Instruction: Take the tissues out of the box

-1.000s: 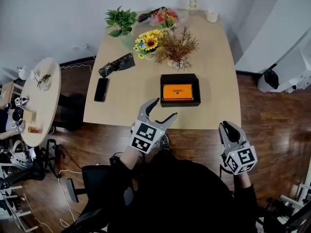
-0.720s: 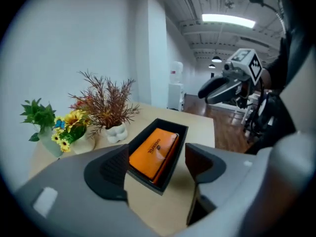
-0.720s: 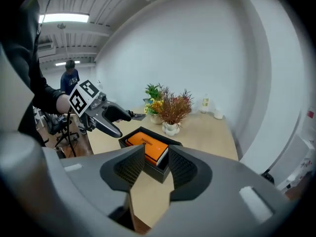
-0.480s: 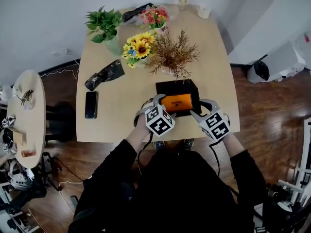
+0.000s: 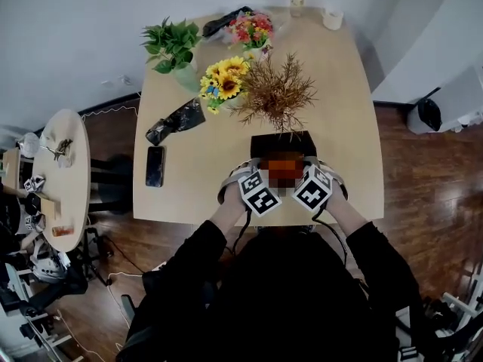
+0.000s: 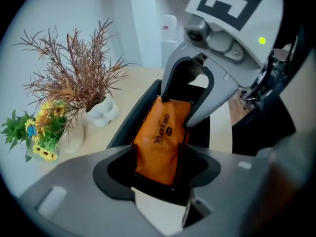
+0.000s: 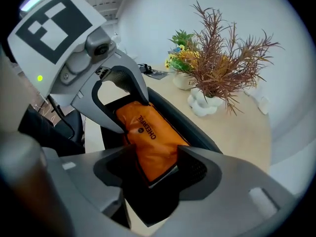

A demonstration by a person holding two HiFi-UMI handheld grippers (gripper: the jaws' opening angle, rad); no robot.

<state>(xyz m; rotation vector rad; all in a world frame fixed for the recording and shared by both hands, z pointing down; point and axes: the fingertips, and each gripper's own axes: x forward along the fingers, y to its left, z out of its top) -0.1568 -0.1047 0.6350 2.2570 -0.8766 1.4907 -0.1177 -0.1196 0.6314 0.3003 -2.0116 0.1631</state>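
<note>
Tissues in orange pack point(image 6: 160, 127), lying in box point(image 6: 128, 125) at near table point(image 5: 189, 179) edge; likely light, soft, slick-wrapped, so pinching its ends. Left gripper point(image 6: 162, 156) jaws closing round it; right gripper point(image 7: 150, 154) jaws opening, straddling it.

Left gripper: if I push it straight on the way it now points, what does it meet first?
Most likely the orange tissue pack lying in the black box. It already sits between the closing jaws of the left gripper, so almost any advance should meet it, though the exact depth is hard to judge.
</note>
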